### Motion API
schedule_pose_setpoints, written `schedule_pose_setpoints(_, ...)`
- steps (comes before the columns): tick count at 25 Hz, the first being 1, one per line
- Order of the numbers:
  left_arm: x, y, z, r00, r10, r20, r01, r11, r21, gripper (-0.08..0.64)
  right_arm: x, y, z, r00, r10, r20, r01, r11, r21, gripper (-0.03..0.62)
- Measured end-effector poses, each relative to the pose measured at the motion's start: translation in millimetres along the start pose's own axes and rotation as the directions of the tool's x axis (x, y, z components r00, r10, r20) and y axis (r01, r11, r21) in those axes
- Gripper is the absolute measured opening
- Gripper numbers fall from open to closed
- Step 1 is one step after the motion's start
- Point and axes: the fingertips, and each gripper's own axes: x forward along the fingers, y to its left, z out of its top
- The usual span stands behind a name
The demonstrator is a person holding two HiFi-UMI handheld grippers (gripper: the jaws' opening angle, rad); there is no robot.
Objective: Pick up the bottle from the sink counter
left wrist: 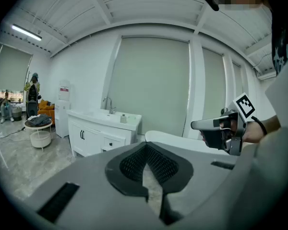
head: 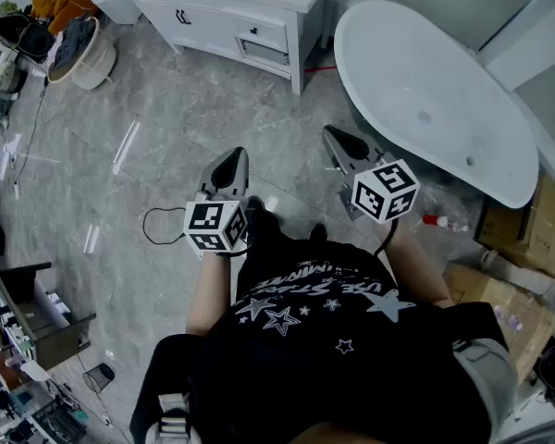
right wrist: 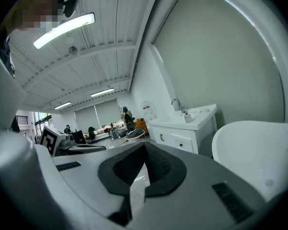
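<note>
Both tools are carried low in front of the person, tilted slightly downward over the grey marble-patterned floor [head: 166, 146] and aimed toward the white vanity cabinet [head: 231, 21]. This suits an approach posture, since the target lies well apart from both tools and no reach is under way. The left gripper [head: 229, 161] is clenched on nothing: its own view shows the dark ribbed pads [left wrist: 132, 164] meeting at the tips, with only floor visible through the gap below. The right gripper [head: 344, 144] reads the same in its own view, jaws closed and empty. The small pale bottle [left wrist: 123, 119] stands upright on the sink counter [left wrist: 89, 114], just beside the chrome faucet [left wrist: 108, 104], untouched. The jaws will probably have to part before either tool can take it. The round white basket [head: 100, 63], near the cabinet's left end, holds dark bundled cloth. The white oval bathtub [head: 425, 91] shows only its drain fittings. Brown cardboard boxes [head: 513, 239] sit beyond the tub, and their contents cannot be made out.
</note>
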Motion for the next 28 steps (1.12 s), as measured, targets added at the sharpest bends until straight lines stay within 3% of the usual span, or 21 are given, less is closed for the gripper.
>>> schedule_pose_setpoints(7, -1, -16, -11, 1.000, 0.002, -0.015, -0.002, 1.000, 0.010, 0.008, -12, -8, -3, 1.000, 0.003, 0.000, -0.003, 1.000, -0.012, 0.006)
schedule_pose_setpoints(18, -1, 0, -21, 0.999, 0.024, -0.048, -0.025, 1.000, -0.014, 0.008, -3, -13, -7, 1.000, -0.021, 0.007, 0.021, 1.000, 0.022, 0.006)
schedule_pose_setpoints(23, 4, 28, -20, 0.998, 0.020, -0.063, -0.021, 1.000, -0.016, 0.008, 29, -5, 2, 1.000, -0.001, 0.031, 0.000, 1.000, 0.030, 0.006)
schedule_pose_setpoints(28, 18, 82, -7, 0.999, 0.013, -0.045, -0.014, 0.999, -0.034, 0.008, 80, 4, 16, 0.999, -0.016, 0.040, 0.015, 1.000, 0.025, 0.006)
